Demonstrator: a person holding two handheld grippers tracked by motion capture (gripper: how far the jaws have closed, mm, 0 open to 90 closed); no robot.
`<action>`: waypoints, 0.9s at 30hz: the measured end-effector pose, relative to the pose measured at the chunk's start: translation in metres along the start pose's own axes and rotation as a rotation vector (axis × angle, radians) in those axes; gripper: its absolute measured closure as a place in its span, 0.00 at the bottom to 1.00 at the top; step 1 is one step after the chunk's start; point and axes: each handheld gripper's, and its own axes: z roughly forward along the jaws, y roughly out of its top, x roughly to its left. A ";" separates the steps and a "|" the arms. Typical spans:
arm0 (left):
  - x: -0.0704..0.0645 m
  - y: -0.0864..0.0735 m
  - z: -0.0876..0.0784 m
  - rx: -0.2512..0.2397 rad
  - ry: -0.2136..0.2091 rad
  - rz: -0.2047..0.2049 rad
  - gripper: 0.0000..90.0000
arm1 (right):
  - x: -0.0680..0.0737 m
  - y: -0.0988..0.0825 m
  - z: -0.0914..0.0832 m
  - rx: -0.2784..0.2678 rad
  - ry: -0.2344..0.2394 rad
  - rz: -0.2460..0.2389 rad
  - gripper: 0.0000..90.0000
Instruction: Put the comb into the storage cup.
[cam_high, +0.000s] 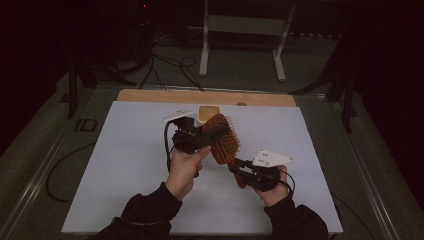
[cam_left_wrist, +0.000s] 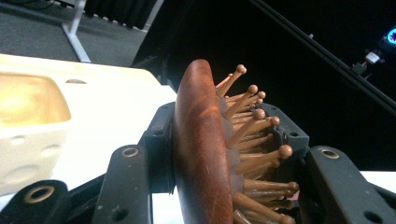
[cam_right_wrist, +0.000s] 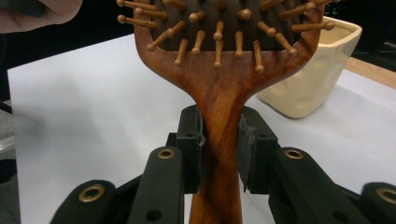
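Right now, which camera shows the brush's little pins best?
The right gripper view: the hairbrush faces it, pins in rows. The left gripper view shows it edge-on. The high view shows it small and dim.

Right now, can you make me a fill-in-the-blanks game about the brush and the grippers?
1. The right hand-held gripper clamps the hairbrush by its ____.
2. The left hand-held gripper grips the brush's wide, bristled ____.
3. The cream cup stands on the ____ table sheet.

Missing words: handle; head; white
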 end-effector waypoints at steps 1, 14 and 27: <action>0.000 0.001 0.000 0.006 -0.003 0.004 0.60 | 0.000 0.000 0.000 -0.006 0.000 -0.003 0.81; -0.005 0.009 0.000 0.001 -0.010 0.030 0.61 | 0.000 -0.001 -0.002 -0.066 -0.048 0.045 0.38; -0.009 0.029 -0.012 -0.019 0.014 0.101 0.61 | -0.006 -0.005 -0.001 -0.051 -0.034 0.061 0.11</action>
